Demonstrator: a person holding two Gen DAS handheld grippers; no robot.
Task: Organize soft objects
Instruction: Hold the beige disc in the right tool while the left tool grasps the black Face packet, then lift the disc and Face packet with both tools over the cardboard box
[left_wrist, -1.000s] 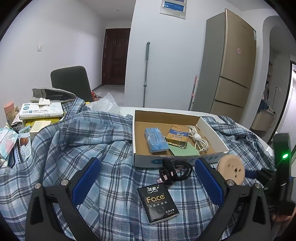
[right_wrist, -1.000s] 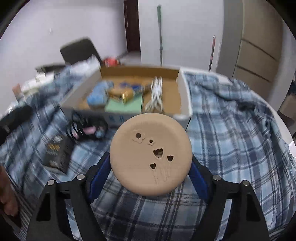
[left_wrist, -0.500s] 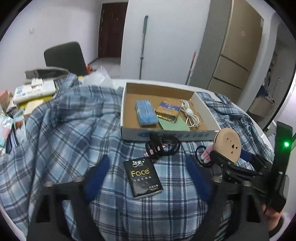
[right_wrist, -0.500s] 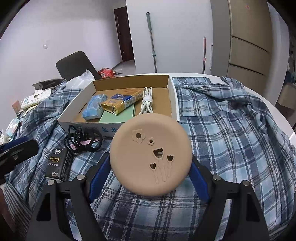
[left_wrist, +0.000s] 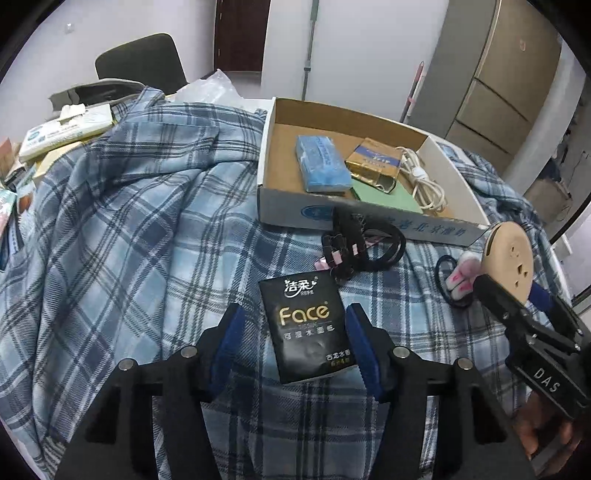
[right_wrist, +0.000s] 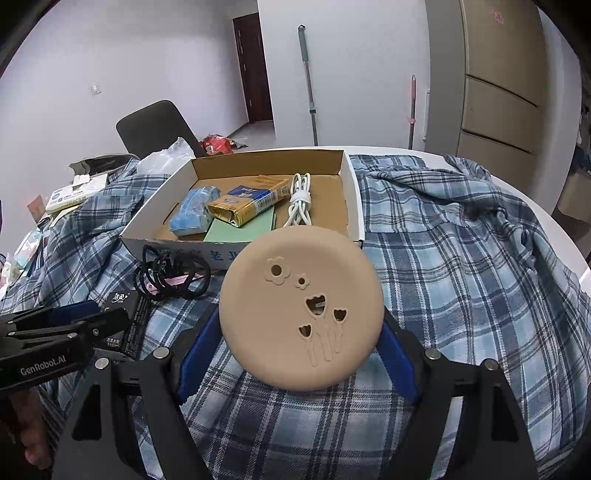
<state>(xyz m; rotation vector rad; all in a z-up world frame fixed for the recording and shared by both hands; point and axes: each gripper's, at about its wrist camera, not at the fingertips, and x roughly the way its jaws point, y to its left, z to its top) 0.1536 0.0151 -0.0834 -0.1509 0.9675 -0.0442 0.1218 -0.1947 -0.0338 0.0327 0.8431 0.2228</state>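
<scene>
Tissue pack (left_wrist: 308, 328), black, "Face" printed on it, lies flat on the plaid cloth (left_wrist: 129, 229) covering the worktop, near the front edge. Long axis runs front to back, tilted slightly; lettering reads upright from the front. Left tongs (left_wrist: 291, 332) straddle it, blue pads on either side of its long edges, jaws partly open; whether they actually touch the pack I cannot tell.

Just behind the pack: tangle of black hair ties (left_wrist: 360, 249) with pink tags, touching the front wall of the cardboard tray (left_wrist: 284, 206). Tray holds a blue packet (left_wrist: 321, 164), a gold-and-blue packet (left_wrist: 375, 164) overlapping a green card (left_wrist: 388, 195), and a coiled white cable (left_wrist: 421, 177) at its right side.

Further right: another hair tie (left_wrist: 452, 282) with a pink-and-white piece. Right tongs (right_wrist: 297, 347) are clamped on a round tan disc (right_wrist: 299, 314) with flower cut-outs, held on edge, face towards the camera, above the cloth beside the tray's front right corner.
</scene>
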